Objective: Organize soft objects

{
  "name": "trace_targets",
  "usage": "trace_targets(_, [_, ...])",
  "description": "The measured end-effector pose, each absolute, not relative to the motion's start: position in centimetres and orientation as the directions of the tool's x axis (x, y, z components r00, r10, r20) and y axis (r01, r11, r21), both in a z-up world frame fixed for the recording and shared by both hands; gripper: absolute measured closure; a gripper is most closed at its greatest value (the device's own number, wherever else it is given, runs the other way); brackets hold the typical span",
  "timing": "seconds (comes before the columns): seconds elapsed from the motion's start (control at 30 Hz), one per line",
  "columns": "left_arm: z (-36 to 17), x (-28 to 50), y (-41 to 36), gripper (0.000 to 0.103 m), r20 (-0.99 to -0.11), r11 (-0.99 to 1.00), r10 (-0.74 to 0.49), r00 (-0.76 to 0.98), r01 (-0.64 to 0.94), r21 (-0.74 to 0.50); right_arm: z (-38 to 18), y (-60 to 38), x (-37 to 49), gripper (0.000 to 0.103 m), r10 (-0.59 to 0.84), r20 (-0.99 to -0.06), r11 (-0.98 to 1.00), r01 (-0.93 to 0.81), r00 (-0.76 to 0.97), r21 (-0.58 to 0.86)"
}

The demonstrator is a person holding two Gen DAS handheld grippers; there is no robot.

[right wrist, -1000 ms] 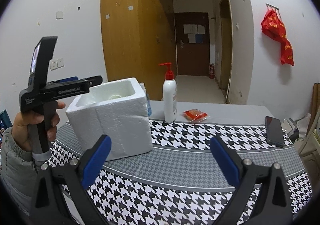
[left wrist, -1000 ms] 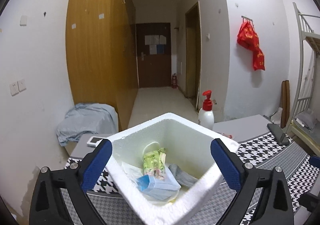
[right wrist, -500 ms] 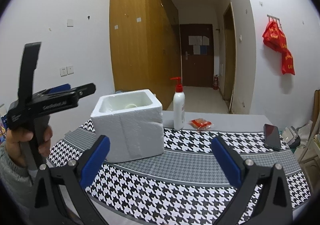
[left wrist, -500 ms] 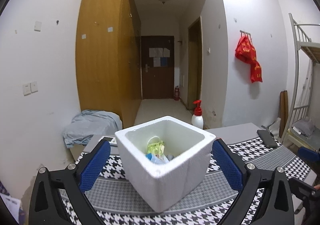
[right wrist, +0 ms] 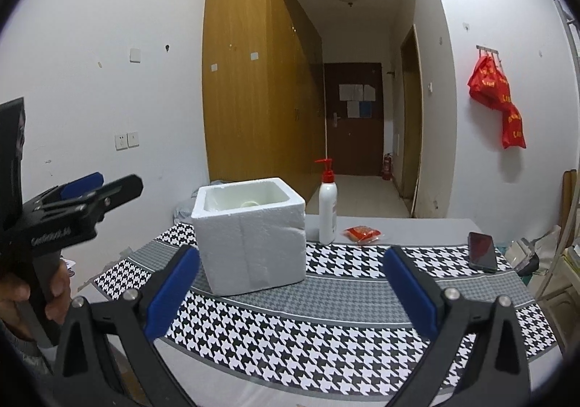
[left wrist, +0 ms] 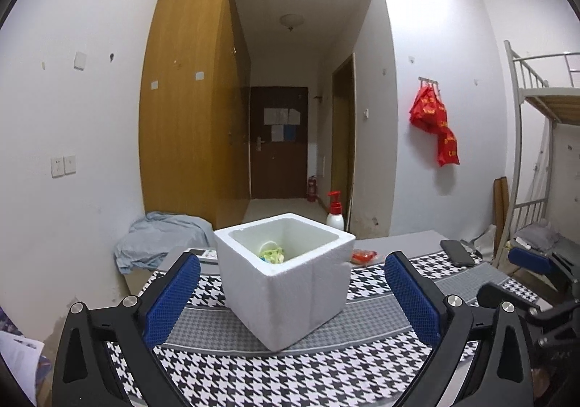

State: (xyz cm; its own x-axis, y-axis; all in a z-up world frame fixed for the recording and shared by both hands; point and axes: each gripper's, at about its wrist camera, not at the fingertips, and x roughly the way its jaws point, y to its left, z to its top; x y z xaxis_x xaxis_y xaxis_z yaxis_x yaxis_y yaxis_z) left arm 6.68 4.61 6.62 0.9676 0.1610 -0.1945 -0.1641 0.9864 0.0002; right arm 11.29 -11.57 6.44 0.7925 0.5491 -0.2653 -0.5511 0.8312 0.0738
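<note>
Only the left wrist view, both tongs (left wrist: 291, 294) (right wrist: 290, 289) agape, shows green packets (left wrist: 272, 255) inside the foam box (left wrist: 290, 283).

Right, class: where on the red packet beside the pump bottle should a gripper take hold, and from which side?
Probably from above, pinching the red packet across its narrow middle: it lies flat on the table, so no edge is raised. The pump bottle stands close on its left, so come in from its right.
</note>
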Motion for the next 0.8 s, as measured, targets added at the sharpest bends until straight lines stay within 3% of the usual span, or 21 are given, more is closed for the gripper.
trace_targets(0.47, [4.4, 2.6, 2.8, 0.001, -0.148, 0.989, 0.146, 0.978, -0.146, 0.010, 5.0, -13.0, 7.4, 0.000, 0.502, -0.241, 0.862, -0.501, 0.830, 0.072])
trace_targets(0.8, [1.6, 1.4, 2.1, 0.001, -0.177, 0.987, 0.162, 0.971, -0.162, 0.011, 3.2, -13.3, 5.7, 0.000, 0.454, -0.244, 0.888, -0.456, 0.857, 0.054])
